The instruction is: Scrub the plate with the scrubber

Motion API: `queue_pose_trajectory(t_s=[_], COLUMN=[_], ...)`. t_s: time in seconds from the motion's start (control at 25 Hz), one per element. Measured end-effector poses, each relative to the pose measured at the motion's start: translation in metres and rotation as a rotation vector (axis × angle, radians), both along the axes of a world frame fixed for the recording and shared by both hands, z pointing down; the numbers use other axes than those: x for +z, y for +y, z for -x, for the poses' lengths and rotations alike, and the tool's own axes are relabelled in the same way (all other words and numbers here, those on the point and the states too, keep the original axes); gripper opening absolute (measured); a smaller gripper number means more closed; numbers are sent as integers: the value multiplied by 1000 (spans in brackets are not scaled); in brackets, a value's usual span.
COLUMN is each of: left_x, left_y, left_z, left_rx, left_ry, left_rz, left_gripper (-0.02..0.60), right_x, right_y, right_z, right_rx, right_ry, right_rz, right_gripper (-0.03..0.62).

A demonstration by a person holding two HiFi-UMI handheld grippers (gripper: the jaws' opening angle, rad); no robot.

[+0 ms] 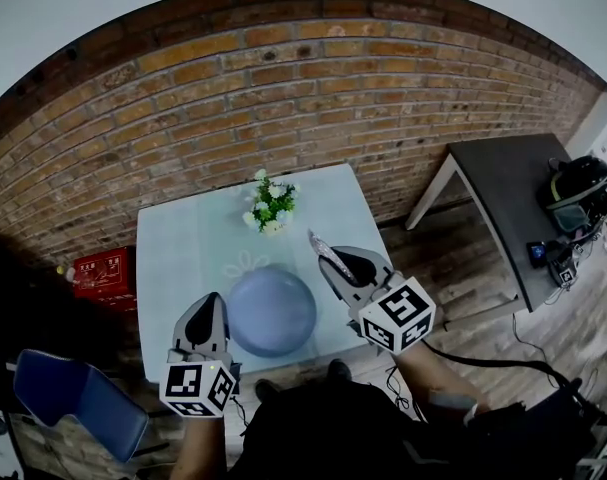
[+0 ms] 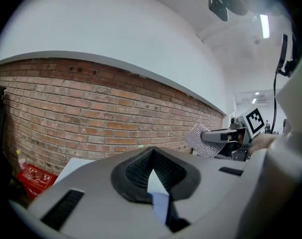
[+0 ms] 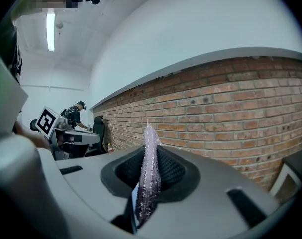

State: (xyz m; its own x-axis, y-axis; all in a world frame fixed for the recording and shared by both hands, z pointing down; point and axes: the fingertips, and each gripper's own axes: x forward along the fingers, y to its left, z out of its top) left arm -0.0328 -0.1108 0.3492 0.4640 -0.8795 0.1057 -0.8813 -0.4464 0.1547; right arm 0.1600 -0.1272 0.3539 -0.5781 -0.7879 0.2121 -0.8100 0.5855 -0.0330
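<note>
A round lavender-blue plate (image 1: 271,311) lies on the pale table (image 1: 183,258) near its front edge. My right gripper (image 1: 326,253) hovers just right of the plate, shut on a thin silvery mesh scrubber (image 1: 330,256). In the right gripper view the scrubber (image 3: 149,178) stands on edge between the jaws of the right gripper (image 3: 150,148). My left gripper (image 1: 210,313) is held at the plate's left rim, shut with nothing in it. The left gripper view shows the left gripper (image 2: 151,156) pointing at the brick wall, with the scrubber (image 2: 203,139) at the right.
A small bunch of white flowers (image 1: 271,206) stands at the table's far edge. A brick wall (image 1: 283,98) runs behind. A dark side table (image 1: 518,198) with gear stands at the right, a red crate (image 1: 103,271) and a blue chair (image 1: 78,393) at the left.
</note>
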Motion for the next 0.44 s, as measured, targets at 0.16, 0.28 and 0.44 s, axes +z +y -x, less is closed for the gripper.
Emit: queue_pose_trajectory(t_s=[0.16, 0.28, 0.44], left_x=[-1, -2, -4], left_y=[1, 2, 2], left_z=[1, 1, 2], left_rx=[-3, -7, -13], left_ry=[2, 5, 6], left_rz=[-4, -12, -16], left_gripper=[9, 9, 9], right_x=[0, -3, -2], right_y=[1, 2, 3], right_z=[-1, -2, -2], right_rx=[2, 12, 14], right_ry=[2, 0, -13], right_rz=[-8, -9, -9], right_gripper=[66, 66, 66])
